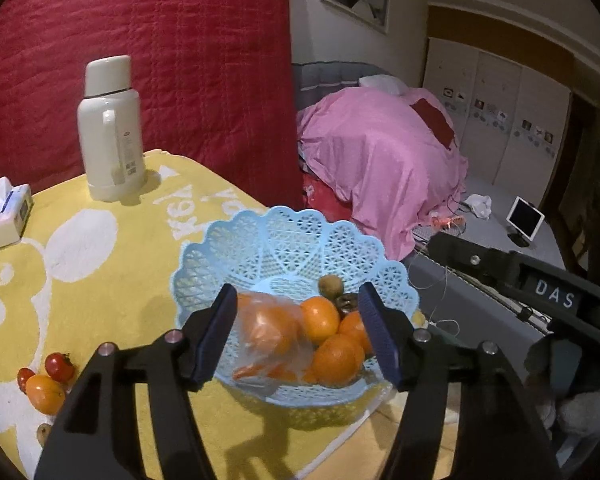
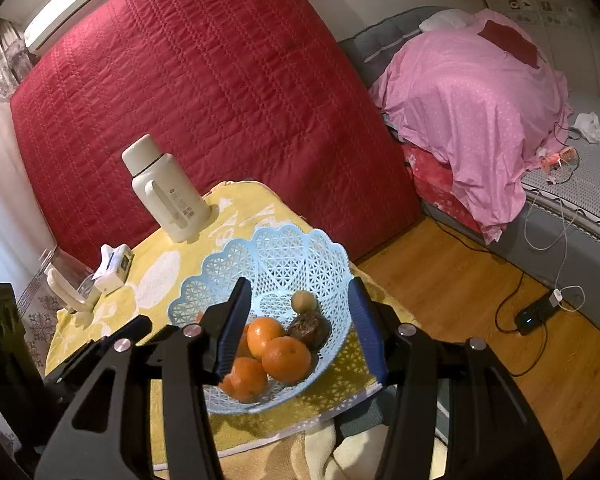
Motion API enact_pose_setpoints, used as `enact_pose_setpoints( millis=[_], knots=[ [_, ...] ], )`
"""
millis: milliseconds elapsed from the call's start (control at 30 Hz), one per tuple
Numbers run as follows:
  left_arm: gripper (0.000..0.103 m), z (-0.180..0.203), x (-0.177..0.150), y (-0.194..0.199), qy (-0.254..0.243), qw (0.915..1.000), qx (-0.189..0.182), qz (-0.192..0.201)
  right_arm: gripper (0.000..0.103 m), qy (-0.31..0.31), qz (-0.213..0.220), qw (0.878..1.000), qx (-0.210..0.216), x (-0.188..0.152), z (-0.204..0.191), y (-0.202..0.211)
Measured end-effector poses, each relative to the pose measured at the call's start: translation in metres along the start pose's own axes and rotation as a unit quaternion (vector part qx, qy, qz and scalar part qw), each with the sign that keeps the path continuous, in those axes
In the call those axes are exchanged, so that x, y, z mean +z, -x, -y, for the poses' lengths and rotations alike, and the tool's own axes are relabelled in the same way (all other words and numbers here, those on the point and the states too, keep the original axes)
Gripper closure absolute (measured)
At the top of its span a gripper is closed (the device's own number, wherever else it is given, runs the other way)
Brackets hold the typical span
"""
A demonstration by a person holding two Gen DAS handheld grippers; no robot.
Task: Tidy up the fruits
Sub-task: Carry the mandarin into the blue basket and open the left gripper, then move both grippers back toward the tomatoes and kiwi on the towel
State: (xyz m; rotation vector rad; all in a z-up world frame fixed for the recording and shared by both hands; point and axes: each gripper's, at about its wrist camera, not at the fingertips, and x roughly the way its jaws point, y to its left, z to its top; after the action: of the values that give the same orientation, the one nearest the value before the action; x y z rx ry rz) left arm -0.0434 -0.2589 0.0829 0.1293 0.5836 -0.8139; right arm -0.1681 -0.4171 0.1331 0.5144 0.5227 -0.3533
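Item: blue basket (image 1: 260, 236), near the desk's front edge; all places given from it.

Contents: three loose oranges (image 1: 320, 320); one orange in a clear plastic bag (image 1: 266, 332); one kiwi (image 1: 331, 285) at the back; one dark, wrinkled fruit (image 2: 310, 330) beside the kiwi.

Outstanding: two red tomatoes (image 1: 59, 366) and one orange-yellow fruit (image 1: 44, 394) on the yellow cloth (image 1: 100, 300), well to the left. Judged mostly done.

Left gripper (image 1: 296, 336): jaws about half open over the basket, holding nothing.

Right gripper (image 2: 298, 326): jaws part open, empty, over the basket.

Behind, left: white flask (image 1: 110, 128), tissue box (image 1: 6, 216).
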Motion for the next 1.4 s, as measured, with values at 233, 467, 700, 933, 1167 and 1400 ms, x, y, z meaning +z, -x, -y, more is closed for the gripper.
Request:
enact_pose_setpoints(
  millis=[233, 467, 700, 933, 1167, 1400],
  knots=[
    [0.037, -0.025, 0.006, 0.011, 0.033, 0.9992, 0.020, 0.013, 0.051, 0.004, -0.003, 1.000, 0.004, -0.002, -0.005, 0.000],
    [0.021, -0.040, 0.011, 0.023, 0.058, 0.9974, 0.033, 0.025, 0.051, 0.007, -0.001, 1.000, 0.009, -0.003, -0.009, 0.002],
    [0.019, -0.058, 0.011, 0.033, 0.074, 0.9955, 0.048, 0.035, 0.047, 0.013, -0.005, 1.000, 0.015, -0.007, -0.016, 0.001],
    [0.019, -0.075, 0.011, 0.046, 0.087, 0.9929, 0.068, 0.044, 0.043, 0.021, -0.016, 0.999, 0.023, -0.013, -0.024, -0.003],
    [0.019, -0.102, 0.011, 0.060, 0.110, 0.9884, 0.089, 0.055, 0.043, 0.023, -0.019, 0.999, 0.029, -0.015, -0.028, -0.003],
    [0.019, -0.127, 0.012, 0.081, 0.125, 0.9833, 0.113, 0.068, 0.043, 0.032, -0.021, 0.999, 0.039, -0.019, -0.036, 0.000]
  ],
)
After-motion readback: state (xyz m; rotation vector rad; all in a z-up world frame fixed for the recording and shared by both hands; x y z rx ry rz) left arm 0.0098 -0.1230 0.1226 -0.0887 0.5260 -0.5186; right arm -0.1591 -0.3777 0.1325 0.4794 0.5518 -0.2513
